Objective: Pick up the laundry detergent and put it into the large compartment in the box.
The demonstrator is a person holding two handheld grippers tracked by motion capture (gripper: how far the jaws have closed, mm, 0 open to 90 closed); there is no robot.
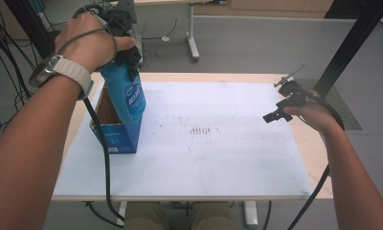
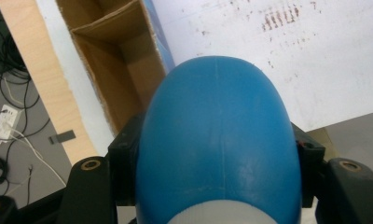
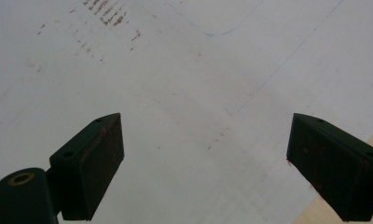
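The blue bottle [image 2: 217,140] sits squeezed tight in the left gripper [image 1: 125,52] – held over the open cardboard box [image 1: 114,129]. The right gripper [image 3: 205,158] is wide open and holds nothing – it hangs over the white table [image 1: 218,158], grey floor [image 1: 256,43] behind.

Even, soft light — faint shadows, mild blur

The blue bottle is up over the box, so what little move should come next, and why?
Probably keep lifting the blue bottle straight up. The left gripper is shut on it, but its bottom end seems to sit within the mouth of the open cardboard box, so moving sideways now could catch the box wall. The right gripper hangs open, away from it.
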